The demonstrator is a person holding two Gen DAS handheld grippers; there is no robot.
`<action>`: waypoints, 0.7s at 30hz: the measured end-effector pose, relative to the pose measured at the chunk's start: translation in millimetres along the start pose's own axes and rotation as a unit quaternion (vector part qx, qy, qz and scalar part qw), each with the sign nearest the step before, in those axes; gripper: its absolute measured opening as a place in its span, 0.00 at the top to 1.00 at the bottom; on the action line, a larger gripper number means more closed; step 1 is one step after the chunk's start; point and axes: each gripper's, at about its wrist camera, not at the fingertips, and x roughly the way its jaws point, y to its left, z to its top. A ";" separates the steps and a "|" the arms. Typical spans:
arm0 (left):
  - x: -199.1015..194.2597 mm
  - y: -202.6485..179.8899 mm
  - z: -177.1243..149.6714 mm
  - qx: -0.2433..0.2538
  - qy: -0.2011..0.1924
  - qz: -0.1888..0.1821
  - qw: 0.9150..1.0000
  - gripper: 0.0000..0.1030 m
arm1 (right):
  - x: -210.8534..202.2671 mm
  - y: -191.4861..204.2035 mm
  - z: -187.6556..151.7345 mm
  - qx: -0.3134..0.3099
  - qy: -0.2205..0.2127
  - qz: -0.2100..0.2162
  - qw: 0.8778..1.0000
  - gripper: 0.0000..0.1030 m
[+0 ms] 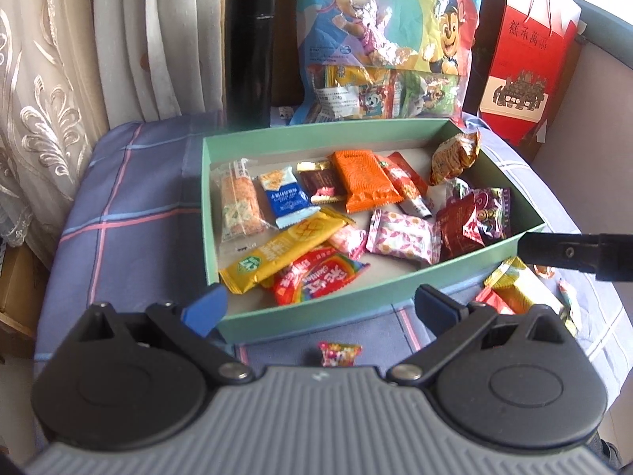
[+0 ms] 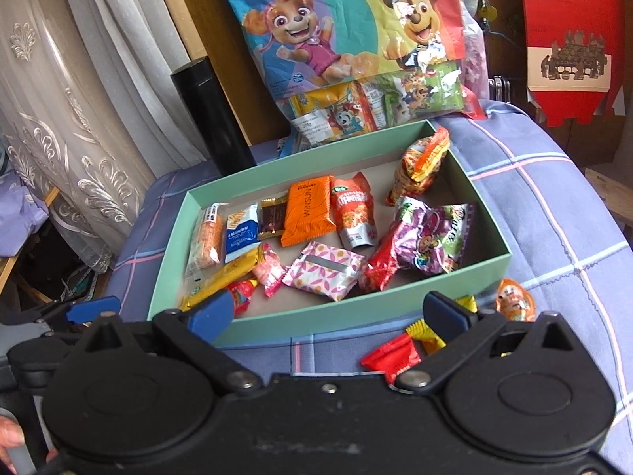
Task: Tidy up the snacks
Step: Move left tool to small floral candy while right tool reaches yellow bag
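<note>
Snacks: a jumble of wrapped packets lies inside the green box [image 1: 340, 318], which sits on a blue checked cloth [image 1: 130, 206].
Box contents: orange packet [image 1: 364, 180] near the middle, blue-and-white biscuit pack [image 1: 287, 198] to its left, pink patterned packet [image 1: 401, 237] toward the front, long yellow bar [image 1: 285, 253] slanting across the front left corner, red rainbow sweet bag [image 1: 316, 281] just beside it.
Outside the box: one small wrapped candy [image 1: 340, 353] on the cloth, right in front of the near wall; a red wrapper [image 2: 391, 356] and a yellow wrapper [image 2: 425, 334] lie together off the front right corner, with an orange round sweet [image 2: 514, 304] near them.
Left gripper [image 1: 318, 308]: fingers spread wide, nothing between them, poised over the box's near wall.
Right gripper [image 2: 328, 314]: fingers also spread apart and empty, near the loose wrappers.
Behind the box: black flask [image 1: 249, 59] standing upright, big cartoon snack bag [image 1: 387, 39] propped up, red gift box [image 1: 530, 63] on the right.
Far left: pale embroidered curtain [image 1: 47, 91].
</note>
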 end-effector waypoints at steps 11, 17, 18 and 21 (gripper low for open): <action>20.5 -15.5 -55.2 0.004 0.058 -0.016 0.998 0.00 | -14.0 -49.8 -66.9 0.044 0.044 -0.042 0.997 0.00; 25.8 -28.5 -63.4 0.026 0.061 -0.016 0.998 0.00 | -24.0 -76.5 -92.8 0.079 0.046 -0.065 0.994 0.00; 26.8 -28.6 -63.7 0.024 0.061 -0.016 0.998 0.00 | -24.0 -81.6 -97.9 0.085 0.048 -0.068 0.993 0.00; 30.7 -26.8 -64.9 0.023 0.058 -0.012 0.998 0.00 | -25.7 -95.5 -108.8 0.103 0.048 -0.080 0.990 0.01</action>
